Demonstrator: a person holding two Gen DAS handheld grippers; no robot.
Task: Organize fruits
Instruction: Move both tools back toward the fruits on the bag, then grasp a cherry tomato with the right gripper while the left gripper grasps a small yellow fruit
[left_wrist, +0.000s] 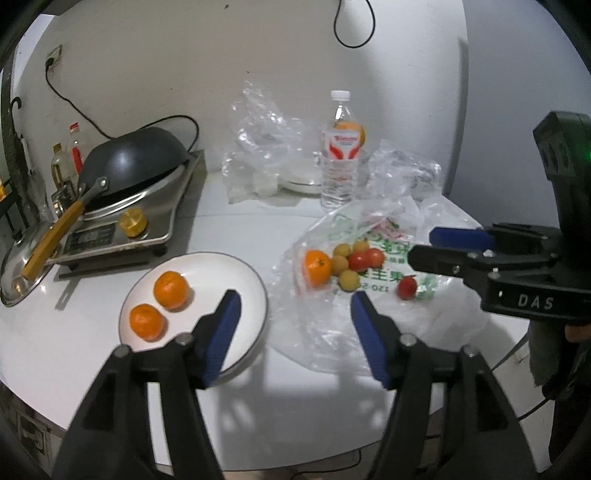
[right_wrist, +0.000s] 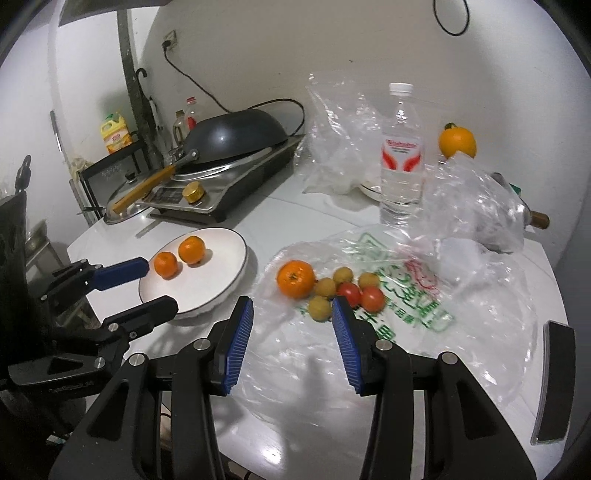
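Observation:
A white plate (left_wrist: 207, 273) holds two oranges (left_wrist: 170, 290) (left_wrist: 147, 322). To its right a printed plastic bag (left_wrist: 369, 236) lies flat with a third orange (left_wrist: 316, 267), several longans (left_wrist: 340, 264) and small tomatoes (left_wrist: 364, 259) on it; one tomato (left_wrist: 407, 287) lies apart. My left gripper (left_wrist: 294, 297) hangs open and empty between the plate's right rim and the bag. My right gripper (right_wrist: 291, 302) stands open and empty over the bag's near part, short of the orange (right_wrist: 295, 278) and a longan (right_wrist: 319, 309). Each gripper shows in the other's view, the left gripper (right_wrist: 159, 284) over the plate (right_wrist: 218, 254).
An induction cooker carrying a black wok (left_wrist: 136, 162) stands at the back left, a pan lid (left_wrist: 18, 273) beside it. A water bottle (left_wrist: 340, 155) and crumpled clear bags (left_wrist: 258, 147) stand behind. A yellow-orange fruit (right_wrist: 457, 142) sits far back; a dark phone (right_wrist: 554, 380) lies at the right edge.

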